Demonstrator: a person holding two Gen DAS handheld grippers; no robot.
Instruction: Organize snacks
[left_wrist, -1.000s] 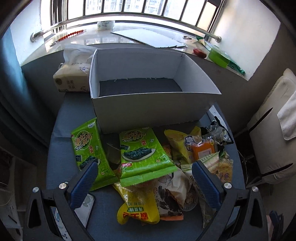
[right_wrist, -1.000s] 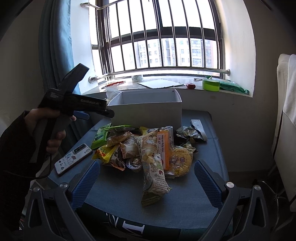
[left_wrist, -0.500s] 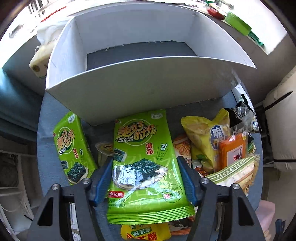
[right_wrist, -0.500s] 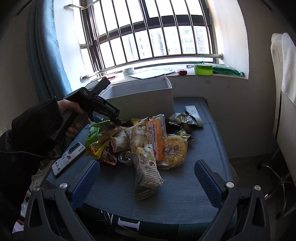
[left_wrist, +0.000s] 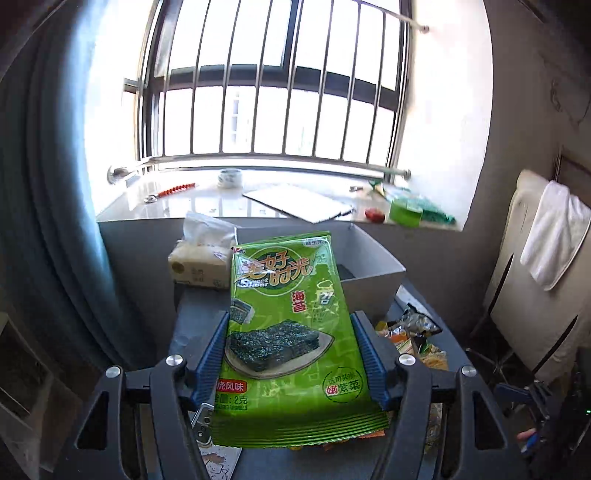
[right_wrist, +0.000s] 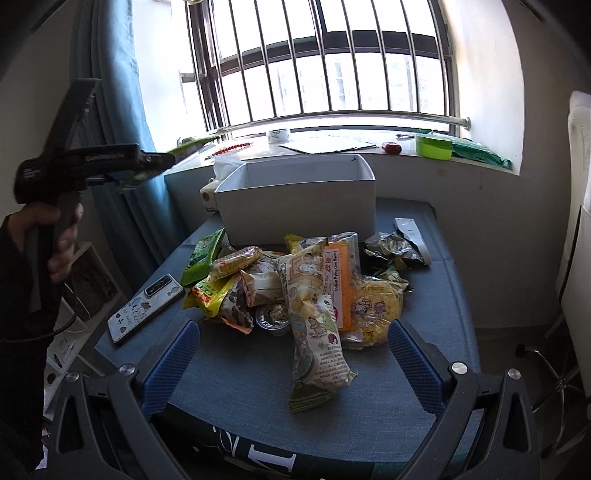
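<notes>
My left gripper (left_wrist: 290, 332) is shut on a green seaweed snack packet (left_wrist: 291, 332) and holds it in the air in front of the grey open box (left_wrist: 373, 269). The right wrist view shows the same gripper (right_wrist: 162, 162) high at the left, the packet (right_wrist: 186, 147) seen edge-on. My right gripper (right_wrist: 291, 350) is open and empty, low at the table's near edge, before a pile of snack packets (right_wrist: 310, 280). A second green seaweed packet (right_wrist: 203, 254) lies left of the pile. The box (right_wrist: 295, 199) stands behind it.
A phone (right_wrist: 146, 306) lies at the table's left edge. A white remote (right_wrist: 412, 236) lies to the right of the box. A tissue pack (left_wrist: 201, 258) sits left of the box. The windowsill behind holds a green container (right_wrist: 432, 144). A white chair stands right.
My left gripper went down onto the green seaweed packet, shut on it, and lifted it off the pile into the air. My right gripper stayed open in place.
</notes>
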